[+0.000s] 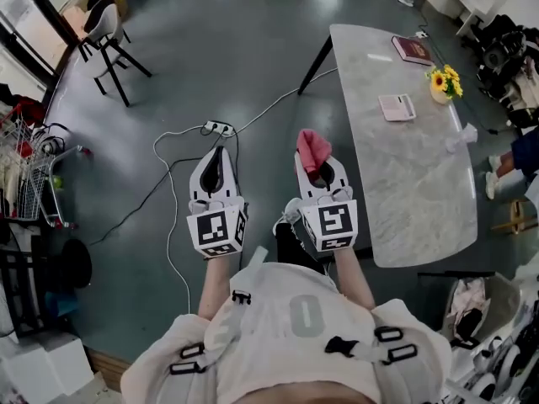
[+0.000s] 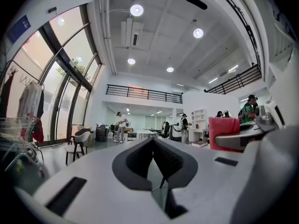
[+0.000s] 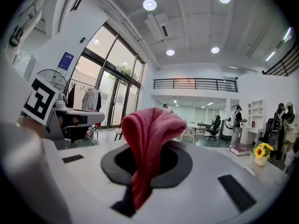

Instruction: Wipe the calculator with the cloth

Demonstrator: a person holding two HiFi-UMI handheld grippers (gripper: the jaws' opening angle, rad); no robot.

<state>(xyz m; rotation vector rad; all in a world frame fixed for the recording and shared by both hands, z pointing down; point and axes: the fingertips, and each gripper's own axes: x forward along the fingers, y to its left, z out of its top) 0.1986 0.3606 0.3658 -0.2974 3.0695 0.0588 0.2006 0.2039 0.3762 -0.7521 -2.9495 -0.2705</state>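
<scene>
The right tool [image 1: 317, 172] pinches the pink cloth [image 1: 312, 148]. The left tool [image 1: 218, 156] has its jaws pressed together, empty. Both hang over open floor [image 1: 210, 57], left of the worktop [image 1: 404, 192] edge. The calculator [image 1: 397, 107] lies flat on the worktop beside the flower pot [image 1: 444, 87], bare marble around it.

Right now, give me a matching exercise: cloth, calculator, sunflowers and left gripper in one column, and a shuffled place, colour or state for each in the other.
1. cloth
2. calculator
3. sunflowers
4. left gripper

A. shut, empty
B. yellow
C. flat on the table
D. clamped in the right gripper

Pairs: 1-D, 2-C, 3-B, 4-A.
</scene>
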